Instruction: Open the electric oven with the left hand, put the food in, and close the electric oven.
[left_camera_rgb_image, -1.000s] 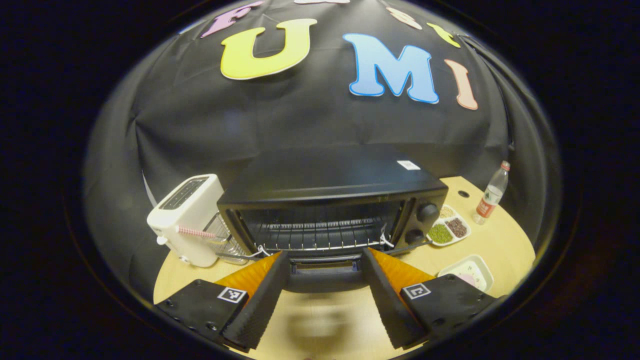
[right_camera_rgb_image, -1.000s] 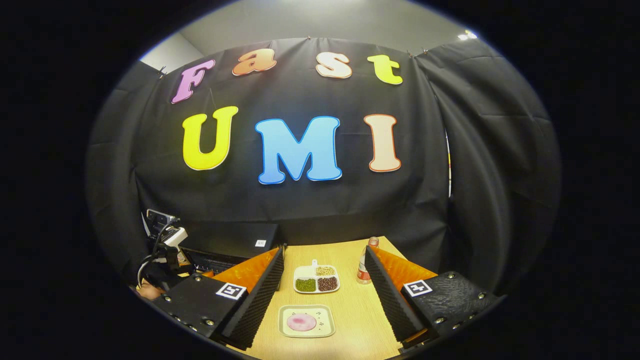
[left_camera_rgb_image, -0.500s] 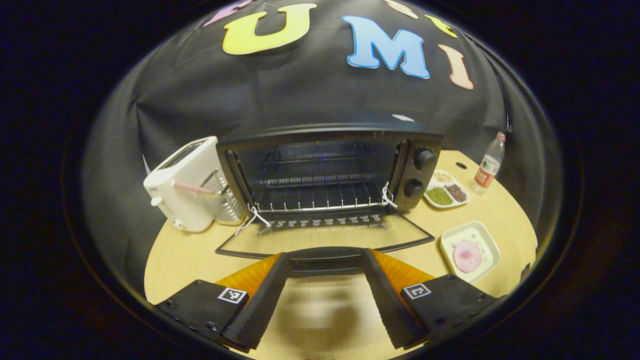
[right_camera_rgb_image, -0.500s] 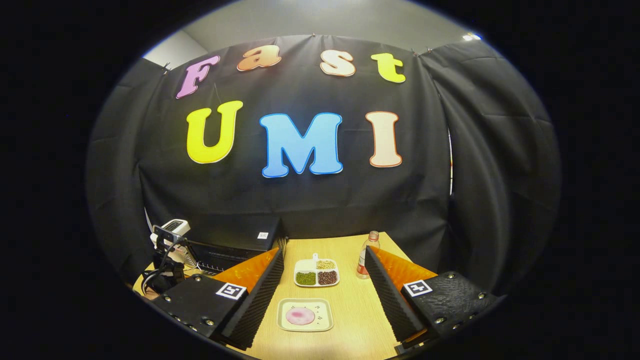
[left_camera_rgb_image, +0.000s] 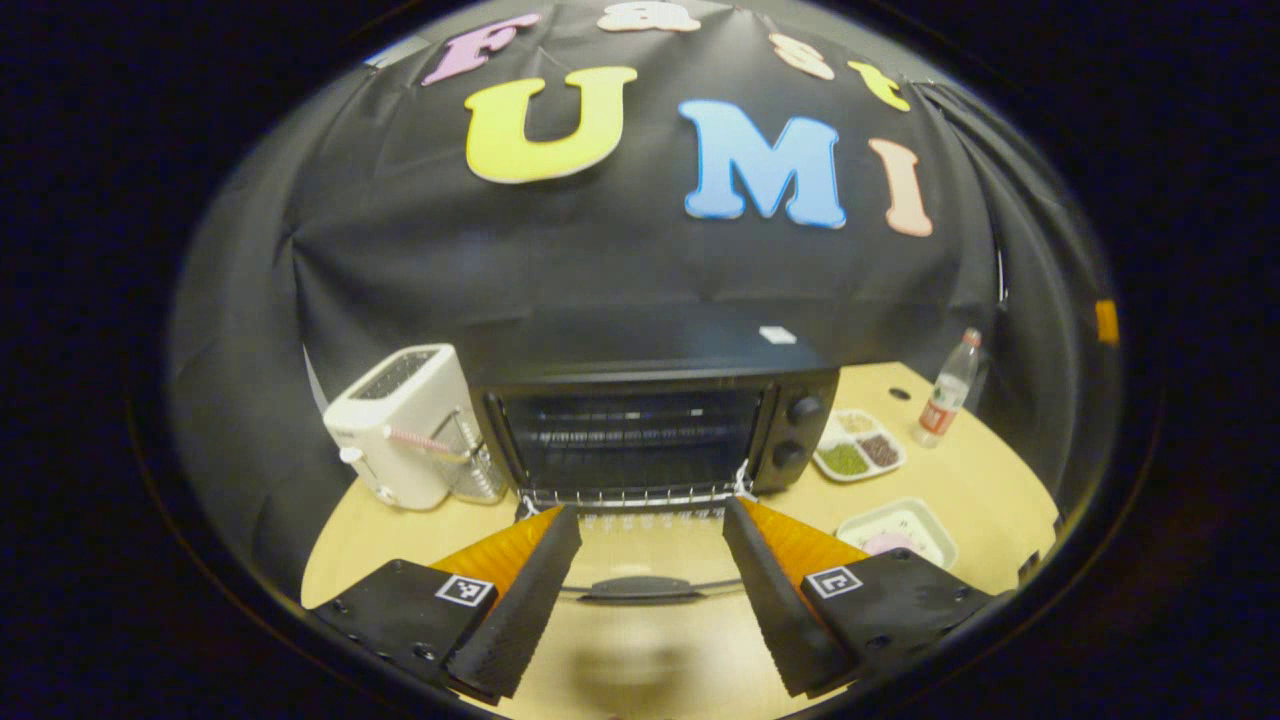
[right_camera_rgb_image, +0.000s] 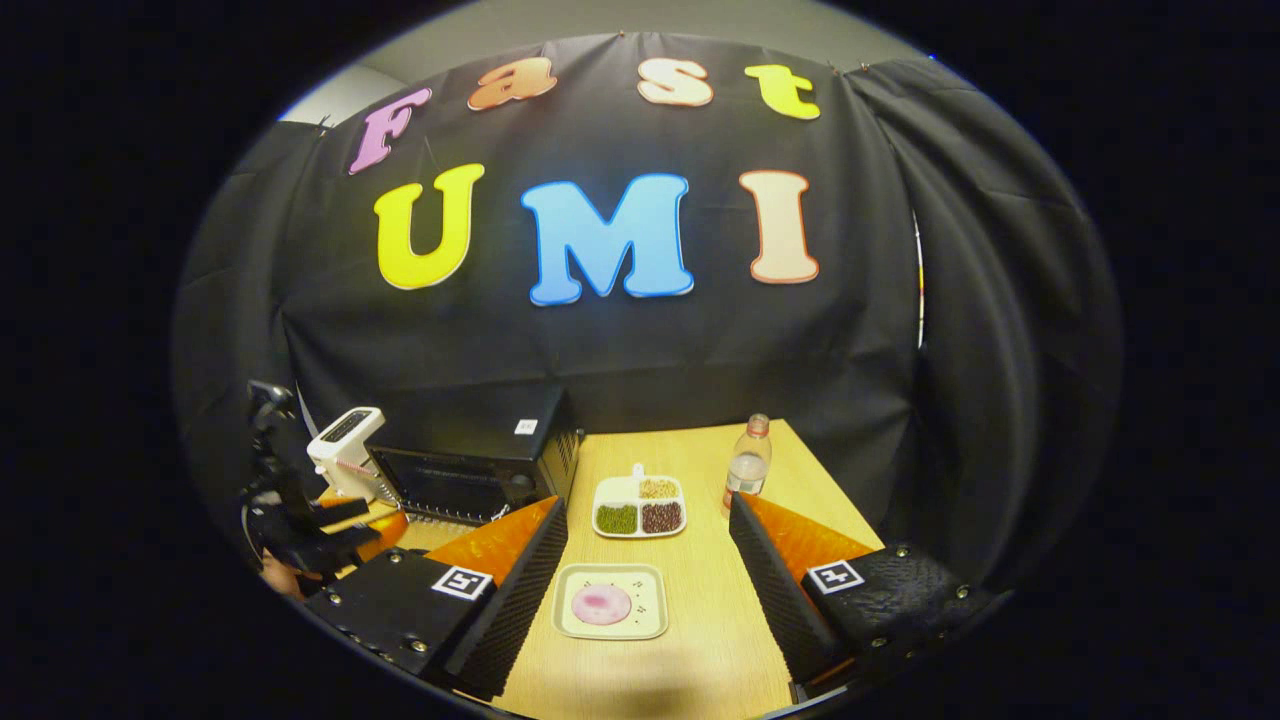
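**Oven door down, food still on the tabletop**

Your left gripper (left_camera_rgb_image: 640, 600) hung released, its fingers spread wide and grasping nothing, just above the handle (left_camera_rgb_image: 640, 588) of the oven's lowered door. The oven (left_camera_rgb_image: 650, 420) stood open on the tabletop (left_camera_rgb_image: 980, 480), between a white toaster (left_camera_rgb_image: 400, 425) and a divided dish of beans (left_camera_rgb_image: 858, 457). Your right gripper (right_camera_rgb_image: 645, 600) was also released and empty, fingers on either side of the plate with the pink food (right_camera_rgb_image: 601, 604). A bottle (right_camera_rgb_image: 746, 466) stood farther back.
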